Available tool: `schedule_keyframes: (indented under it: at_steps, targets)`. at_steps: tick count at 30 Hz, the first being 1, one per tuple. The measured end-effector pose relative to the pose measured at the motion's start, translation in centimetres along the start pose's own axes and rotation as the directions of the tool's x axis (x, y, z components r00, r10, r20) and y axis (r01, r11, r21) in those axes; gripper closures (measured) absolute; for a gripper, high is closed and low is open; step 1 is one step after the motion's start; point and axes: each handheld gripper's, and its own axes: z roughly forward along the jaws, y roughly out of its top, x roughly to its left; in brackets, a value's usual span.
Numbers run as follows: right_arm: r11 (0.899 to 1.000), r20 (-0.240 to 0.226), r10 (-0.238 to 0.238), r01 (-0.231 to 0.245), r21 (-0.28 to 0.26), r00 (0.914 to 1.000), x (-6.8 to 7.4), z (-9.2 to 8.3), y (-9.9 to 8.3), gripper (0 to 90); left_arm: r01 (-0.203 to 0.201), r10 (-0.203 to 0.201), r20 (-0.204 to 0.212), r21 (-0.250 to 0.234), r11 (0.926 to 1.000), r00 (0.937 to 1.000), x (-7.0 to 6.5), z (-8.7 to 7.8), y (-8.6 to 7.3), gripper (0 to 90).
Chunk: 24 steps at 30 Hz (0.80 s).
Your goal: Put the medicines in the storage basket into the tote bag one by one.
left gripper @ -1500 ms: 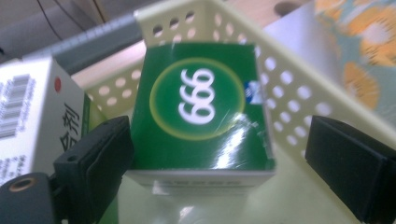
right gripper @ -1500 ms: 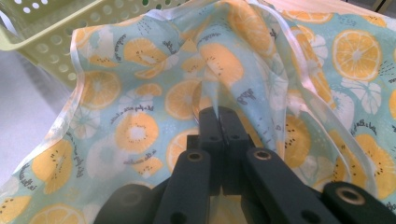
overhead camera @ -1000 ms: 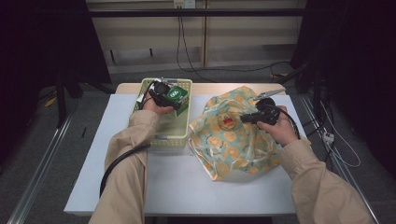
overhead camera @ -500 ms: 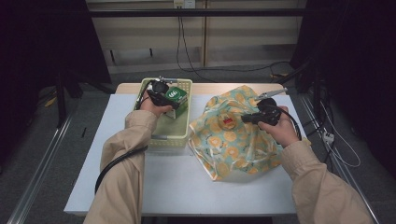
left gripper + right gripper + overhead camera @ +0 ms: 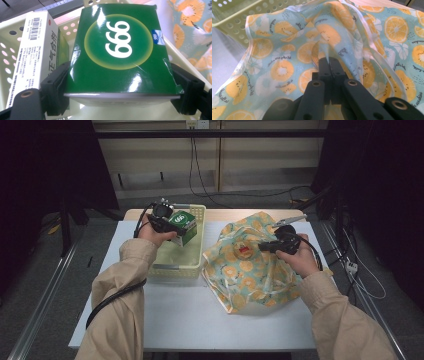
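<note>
The left gripper (image 5: 167,221) now holds a glossy green cardboard box with a white "666" in a yellow-green ring (image 5: 120,50) clear above the pale yellow perforated plastic basket (image 5: 165,270), its fingers (image 5: 56,85) clamped on the box's two side edges. A second ago that box sat lower, down inside the basket near its far end; since then the hand has lifted it and carried it a little toward the basket's right wall, so it now hangs tilted over the far right part of the basket. The fingers closed a little further on the box during that lift and press against it on both sides. In the left gripper view a white carton with a barcode and printed characters (image 5: 35,47) stands just beside the green box on its left, inside the basket. The right gripper (image 5: 272,245) has kept its place over the light blue cloth bag printed with orange slices (image 5: 250,275), which lies crumpled on the white surface (image 5: 200,320) right of the basket, its edge touching the basket's wall. Its fingers (image 5: 329,67) are pinched tight together on a fold of the bag's fabric, just as before. Something small and red (image 5: 244,250) shows in the bag's opening.
</note>
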Motion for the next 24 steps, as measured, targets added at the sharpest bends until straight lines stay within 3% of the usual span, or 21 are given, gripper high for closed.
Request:
schedule_keyframes:
  at_steps: [5,11,19,24]
  targets:
    - [1.0,-0.001,0.001,-0.001,0.002,1.0,0.1,0.1,0.0,90.0,0.015,-0.015,-0.001,-0.008,0.9998,0.9999,-0.1,-0.5,-0.1,17.2]
    - [1.0,0.002,0.001,-0.001,0.0,1.0,0.0,0.0,0.0,90.0,-0.006,0.006,0.008,-0.014,0.9999,1.0,-0.2,-1.7,0.2,17.2]
    - [1.0,0.004,0.004,-0.004,0.001,1.0,0.1,-0.1,0.0,90.0,0.009,-0.005,0.06,-0.063,0.998,0.9982,-1.4,-3.5,0.8,17.2]
    - [1.0,0.009,-0.003,0.003,-0.002,1.0,0.2,-0.2,0.1,90.0,-0.01,0.016,0.088,-0.074,0.9972,0.996,-2.5,-4.2,1.1,17.2]
